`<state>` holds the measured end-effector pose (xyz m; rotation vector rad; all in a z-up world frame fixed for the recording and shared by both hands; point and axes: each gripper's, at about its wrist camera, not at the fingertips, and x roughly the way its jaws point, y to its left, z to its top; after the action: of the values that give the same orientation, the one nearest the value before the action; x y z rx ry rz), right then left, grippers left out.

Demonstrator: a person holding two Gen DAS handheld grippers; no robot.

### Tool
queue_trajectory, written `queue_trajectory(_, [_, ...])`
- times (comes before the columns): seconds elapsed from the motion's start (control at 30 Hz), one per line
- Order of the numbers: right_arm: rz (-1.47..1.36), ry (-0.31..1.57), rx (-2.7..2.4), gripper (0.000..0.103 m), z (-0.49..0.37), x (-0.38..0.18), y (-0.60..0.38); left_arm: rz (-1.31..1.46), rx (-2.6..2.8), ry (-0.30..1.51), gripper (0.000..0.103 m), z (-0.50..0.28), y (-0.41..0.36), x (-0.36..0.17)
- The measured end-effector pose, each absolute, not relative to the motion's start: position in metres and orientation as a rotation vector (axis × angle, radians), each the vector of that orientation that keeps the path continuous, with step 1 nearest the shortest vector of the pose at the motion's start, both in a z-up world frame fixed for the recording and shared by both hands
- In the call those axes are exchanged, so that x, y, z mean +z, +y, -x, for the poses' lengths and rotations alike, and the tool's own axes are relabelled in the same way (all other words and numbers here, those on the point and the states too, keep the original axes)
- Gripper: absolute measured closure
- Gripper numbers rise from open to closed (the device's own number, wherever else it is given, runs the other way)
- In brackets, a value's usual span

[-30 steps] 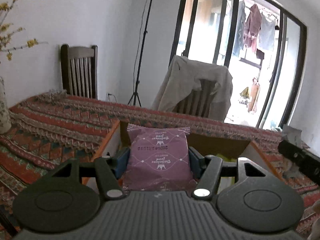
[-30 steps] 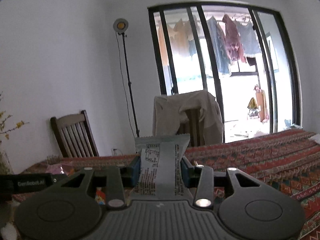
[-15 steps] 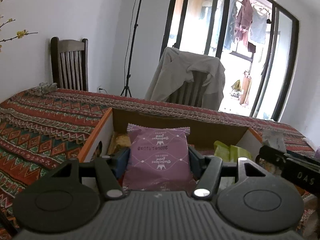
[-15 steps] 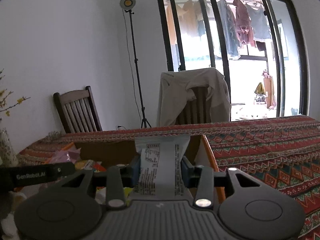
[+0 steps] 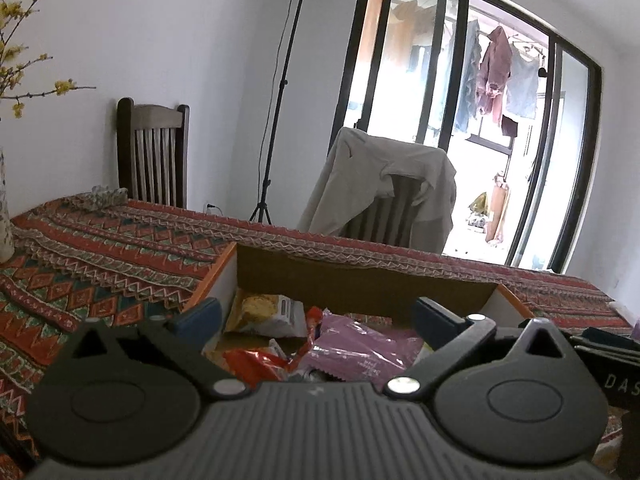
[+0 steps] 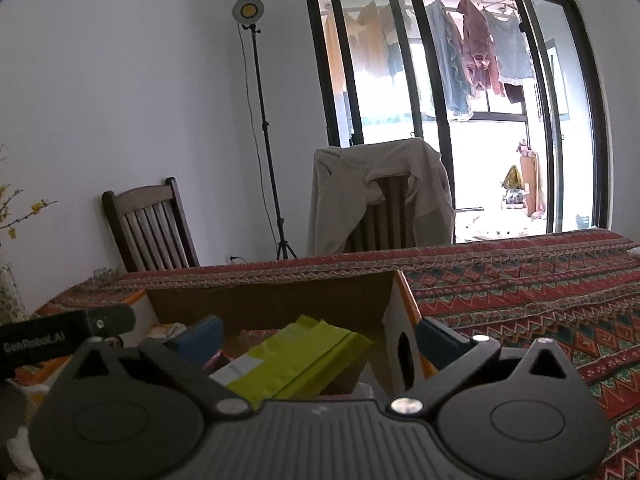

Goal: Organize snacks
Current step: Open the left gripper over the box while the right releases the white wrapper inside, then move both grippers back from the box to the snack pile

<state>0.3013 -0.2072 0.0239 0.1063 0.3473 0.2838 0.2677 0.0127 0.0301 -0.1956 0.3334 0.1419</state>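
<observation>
An open cardboard box (image 5: 360, 276) with orange-edged flaps stands on the patterned tablecloth. My left gripper (image 5: 316, 316) is open and empty above its left half. Below it lie a purple snack packet (image 5: 356, 348), an orange-red packet (image 5: 256, 364) and a white packet of yellow biscuits (image 5: 264, 312). My right gripper (image 6: 320, 332) is open and empty over the box's right half (image 6: 280, 300), its right finger outside the box wall (image 6: 400, 344). A lime-green packet (image 6: 292, 364) lies in the box under it. The grey-white packet is hidden.
The tablecloth (image 5: 100, 248) stretches to the left and far right (image 6: 520, 280). Two wooden chairs (image 5: 154, 152) stand behind the table, one draped with a beige jacket (image 5: 380, 184). A light stand (image 5: 280, 100) is by the wall. A vase (image 5: 4, 216) is at the left edge.
Both grippers opened and let go of their packets. The purple packet dropped into the box; the grey-white packet is gone from the right fingers. Both grippers now sit lower over the box.
</observation>
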Motion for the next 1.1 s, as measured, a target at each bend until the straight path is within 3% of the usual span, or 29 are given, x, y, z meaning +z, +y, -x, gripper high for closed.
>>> queue_trajectory(0.4, [-0.108,0.348,0.272,0.000,-0.302,0.024,-0.208,0.206,0.156,0.327,0.000,-0.264,0.015,0.032])
queue_trajectory(0.83, [-0.112,0.336,0.279,0.000,-0.272,0.062,-0.214,0.232,0.145,0.316,0.000,-0.218,0.018,0.077])
queue_trajectory(1.1, [-0.063,0.375,0.286,0.000,-0.234,0.060,-0.219,0.197,0.143,0.374,0.000,-0.183,0.030,0.063])
